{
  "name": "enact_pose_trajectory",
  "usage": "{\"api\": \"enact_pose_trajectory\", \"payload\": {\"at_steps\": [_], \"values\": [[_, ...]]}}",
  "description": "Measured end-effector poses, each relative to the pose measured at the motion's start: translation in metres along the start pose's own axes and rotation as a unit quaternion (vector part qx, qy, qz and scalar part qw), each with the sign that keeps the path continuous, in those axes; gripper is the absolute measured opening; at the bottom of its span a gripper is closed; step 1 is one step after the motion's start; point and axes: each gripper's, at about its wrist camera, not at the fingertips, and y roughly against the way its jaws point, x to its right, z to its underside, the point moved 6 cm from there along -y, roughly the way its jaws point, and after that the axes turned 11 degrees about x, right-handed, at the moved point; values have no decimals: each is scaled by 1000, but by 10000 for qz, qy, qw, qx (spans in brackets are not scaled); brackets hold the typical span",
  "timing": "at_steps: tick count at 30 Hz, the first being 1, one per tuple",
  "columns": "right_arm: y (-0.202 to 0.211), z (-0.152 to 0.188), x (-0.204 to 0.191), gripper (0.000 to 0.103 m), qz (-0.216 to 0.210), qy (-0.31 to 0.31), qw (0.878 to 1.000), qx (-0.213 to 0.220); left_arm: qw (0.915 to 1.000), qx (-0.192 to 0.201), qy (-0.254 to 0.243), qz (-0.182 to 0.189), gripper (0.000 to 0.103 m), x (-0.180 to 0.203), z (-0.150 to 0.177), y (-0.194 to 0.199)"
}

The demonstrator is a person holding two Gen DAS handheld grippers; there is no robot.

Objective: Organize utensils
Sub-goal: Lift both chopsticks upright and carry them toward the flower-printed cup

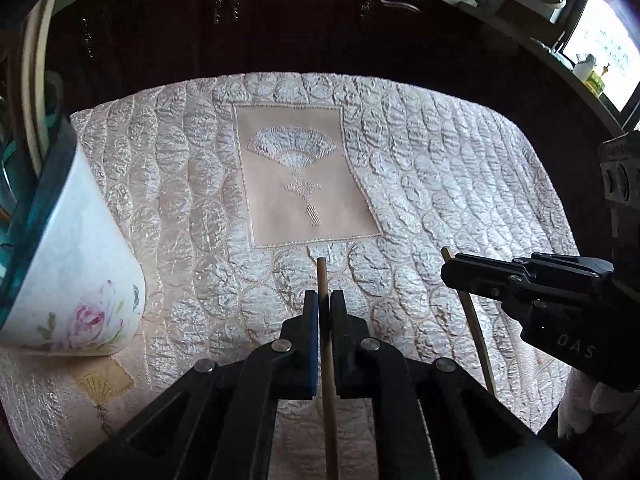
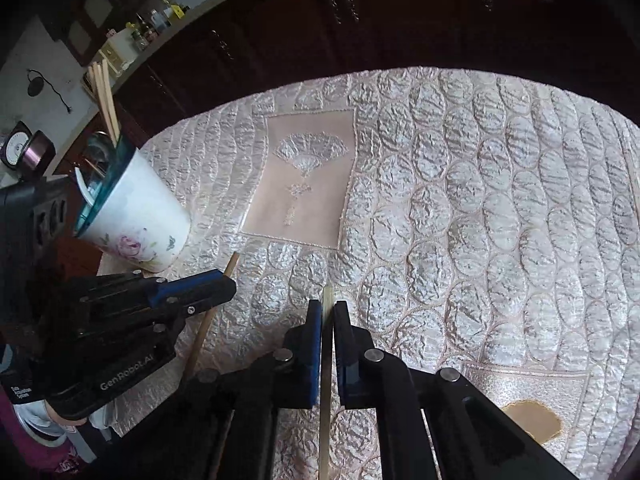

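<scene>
My left gripper [image 1: 324, 300] is shut on a round wooden chopstick [image 1: 321, 276] that points forward over the quilted cloth; it also shows in the right wrist view [image 2: 224, 294] with its chopstick [image 2: 231, 264]. My right gripper [image 2: 328, 310] is shut on a flatter pale chopstick [image 2: 328, 298]; it shows at the right of the left wrist view [image 1: 450, 270] with its chopstick [image 1: 478, 332]. A white floral cup [image 2: 140, 224] with a teal rim stands at the left and holds several chopsticks [image 2: 105, 100] and a white spoon [image 2: 82, 186]. The cup also fills the left edge of the left wrist view [image 1: 76, 264].
The table is covered by a pale quilted cloth [image 2: 460, 208] with an embroidered fan panel [image 2: 308, 176]. Dark wooden cabinets [image 2: 360, 20] stand behind the table. A counter with bottles [image 2: 152, 24] runs at the back left. The cloth has a brown stained patch [image 2: 532, 420] at front right.
</scene>
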Motion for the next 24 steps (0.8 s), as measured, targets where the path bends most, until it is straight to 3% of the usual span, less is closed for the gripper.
{"api": "enact_pose_trajectory", "payload": {"at_steps": [8, 12, 15, 21, 23, 24], "values": [[45, -24, -19, 8, -197, 118, 9984, 513, 9985, 523, 100, 149, 5, -4, -18, 56], [29, -13, -19, 11, -45, 227, 9997, 123, 9981, 592, 126, 121, 5, -7, -15, 70], [2, 5, -14, 20, 264, 448, 9982, -296, 9978, 629, 169, 121, 5, -8, -12, 78], [-38, 22, -3, 18, 381, 335, 9965, -658, 9972, 693, 238, 113, 5, -12, -13, 90], [-37, 19, -3, 8, 379, 358, 9970, -578, 9970, 716, 257, 107, 5, -13, -14, 94], [-35, 17, -4, 8, 319, 314, 9975, -547, 9969, 733, 266, 114, 5, -14, -15, 96]]}}
